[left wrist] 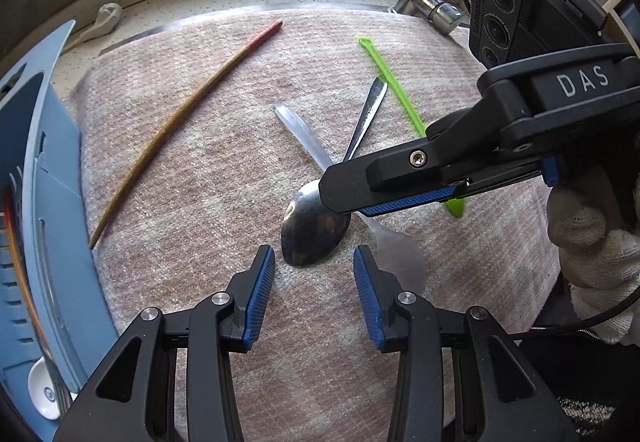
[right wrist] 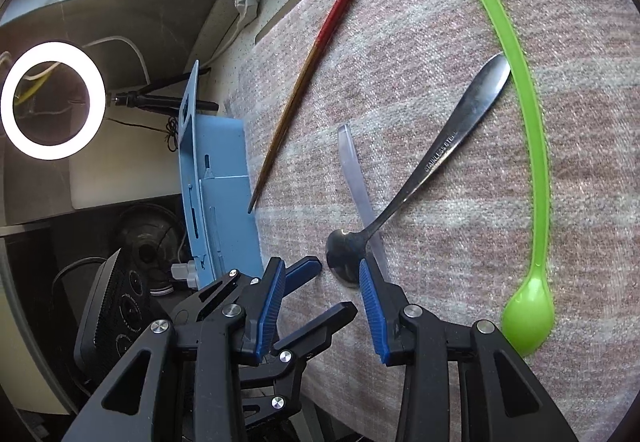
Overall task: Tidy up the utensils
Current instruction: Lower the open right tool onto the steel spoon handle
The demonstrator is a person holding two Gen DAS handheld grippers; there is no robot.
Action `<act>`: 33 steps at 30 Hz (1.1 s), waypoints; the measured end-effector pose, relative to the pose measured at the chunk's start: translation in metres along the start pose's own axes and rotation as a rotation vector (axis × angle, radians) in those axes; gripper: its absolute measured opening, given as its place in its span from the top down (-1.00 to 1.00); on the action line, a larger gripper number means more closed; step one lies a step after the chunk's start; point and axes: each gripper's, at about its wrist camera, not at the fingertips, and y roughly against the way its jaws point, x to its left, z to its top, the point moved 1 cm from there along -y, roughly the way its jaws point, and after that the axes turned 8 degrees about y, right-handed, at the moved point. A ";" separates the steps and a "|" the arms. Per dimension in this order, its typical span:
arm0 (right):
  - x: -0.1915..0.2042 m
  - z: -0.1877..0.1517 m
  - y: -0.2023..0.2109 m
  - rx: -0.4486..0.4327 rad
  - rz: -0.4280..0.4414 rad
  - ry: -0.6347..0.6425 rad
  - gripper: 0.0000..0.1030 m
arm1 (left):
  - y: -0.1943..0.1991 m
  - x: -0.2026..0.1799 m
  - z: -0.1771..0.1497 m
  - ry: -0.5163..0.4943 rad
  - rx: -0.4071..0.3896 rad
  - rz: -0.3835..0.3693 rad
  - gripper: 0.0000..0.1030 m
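Steel spoon (left wrist: 316, 230) lay on the pink cloth (left wrist: 208, 169), bowl toward the left claw (left wrist: 314, 262), which hung just short of it with jaws spread and nothing between the blue pads (left wrist: 262, 294). Its handle ran away across a clear plastic spoon (left wrist: 304, 139) that it crossed near the neck. The right claw (right wrist: 322, 302) came in from the side; in the left view its upper finger covered the steel spoon's neck, and in its own view the bowl sat just ahead of its right pad (right wrist: 370, 302). Its jaws stood parted, gripping nothing. A green spoon (right wrist: 528, 169) lay beside the steel handle, touching its tip. One chopstick (left wrist: 172, 121) lay well apart, toward the blue rack (left wrist: 52, 201) at the cloth's edge. A gloved hand (left wrist: 596, 250) held the right claw.
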 end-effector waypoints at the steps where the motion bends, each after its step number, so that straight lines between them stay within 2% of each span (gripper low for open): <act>1: -0.001 -0.001 -0.001 0.000 0.001 -0.005 0.31 | 0.000 0.001 -0.001 -0.001 0.001 0.000 0.26; 12: 0.003 -0.004 -0.011 -0.007 -0.010 -0.016 0.31 | -0.009 -0.020 0.006 0.014 0.000 -0.030 0.26; 19: 0.003 -0.004 -0.012 -0.013 -0.053 -0.034 0.32 | -0.005 -0.009 0.000 0.045 -0.019 -0.035 0.26; 33: 0.010 0.007 -0.006 -0.038 0.002 -0.042 0.32 | -0.004 -0.009 0.002 0.030 -0.019 -0.027 0.26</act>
